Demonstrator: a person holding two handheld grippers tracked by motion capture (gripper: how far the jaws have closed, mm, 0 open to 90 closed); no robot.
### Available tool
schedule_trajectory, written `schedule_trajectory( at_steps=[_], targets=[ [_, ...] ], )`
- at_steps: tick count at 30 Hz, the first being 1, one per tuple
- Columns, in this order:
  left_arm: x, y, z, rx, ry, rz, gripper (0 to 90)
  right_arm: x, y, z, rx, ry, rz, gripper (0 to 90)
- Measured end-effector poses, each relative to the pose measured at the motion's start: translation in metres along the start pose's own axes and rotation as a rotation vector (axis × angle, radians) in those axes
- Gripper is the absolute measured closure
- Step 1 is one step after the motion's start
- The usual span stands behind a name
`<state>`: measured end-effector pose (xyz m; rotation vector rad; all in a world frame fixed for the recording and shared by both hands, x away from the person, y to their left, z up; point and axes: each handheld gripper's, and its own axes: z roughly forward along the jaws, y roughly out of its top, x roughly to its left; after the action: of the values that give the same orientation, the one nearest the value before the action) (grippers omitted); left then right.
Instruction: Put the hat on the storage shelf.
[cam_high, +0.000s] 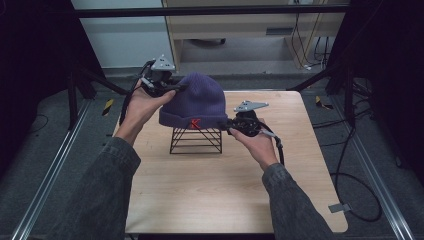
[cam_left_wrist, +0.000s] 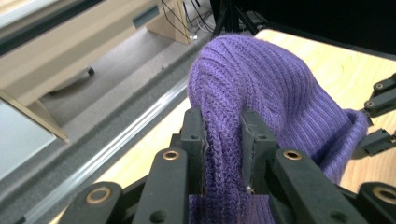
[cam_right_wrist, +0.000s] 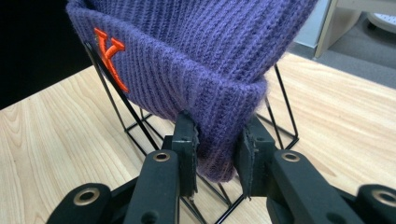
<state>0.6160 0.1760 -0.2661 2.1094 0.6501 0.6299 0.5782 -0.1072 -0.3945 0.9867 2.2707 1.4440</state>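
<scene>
The purple beanie (cam_high: 196, 102) sits over the top of the black wire stand (cam_high: 196, 140), which stands near the middle of the wooden table (cam_high: 225, 200), and both grippers are clamped on the knit. The left gripper (cam_high: 172, 88) pinches a fold of the hat's upper side, on the stand's far left, above the wire frame. The right gripper (cam_high: 231, 125) pinches the folded cuff at the hat's lower right edge, just beside the stand's top right corner and close to the orange letter (cam_right_wrist: 109, 56). So the hat hangs between the two hands, its crown toward the left grip and its open cuff toward the right one, and the cuff side is the nearer to the stand. The next move likely turns on bringing that opening squarely down over the frame. How far the wires already reach inside the hat is hidden by the knit, so I cannot tell.
</scene>
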Motion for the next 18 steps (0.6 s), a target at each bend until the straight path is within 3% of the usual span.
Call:
schedule_trajectory(
  at_steps=[6, 7, 18],
  targets=[
    [-0.002, -0.011, 0.002, -0.004, -0.007, -0.012, 73.6, 0.000, -0.009, 0.004, 0.024, 0.001, -0.004, 71.3],
    [-0.003, -0.013, 0.003, -0.013, -0.010, -0.028, 73.6, 0.001, -0.010, 0.005, 0.026, 0.002, -0.005, 71.3],
    [-0.005, -0.026, 0.004, -0.021, -0.015, -0.036, 73.3, 0.002, -0.017, 0.007, 0.035, -0.001, -0.001, 71.2]
  ],
)
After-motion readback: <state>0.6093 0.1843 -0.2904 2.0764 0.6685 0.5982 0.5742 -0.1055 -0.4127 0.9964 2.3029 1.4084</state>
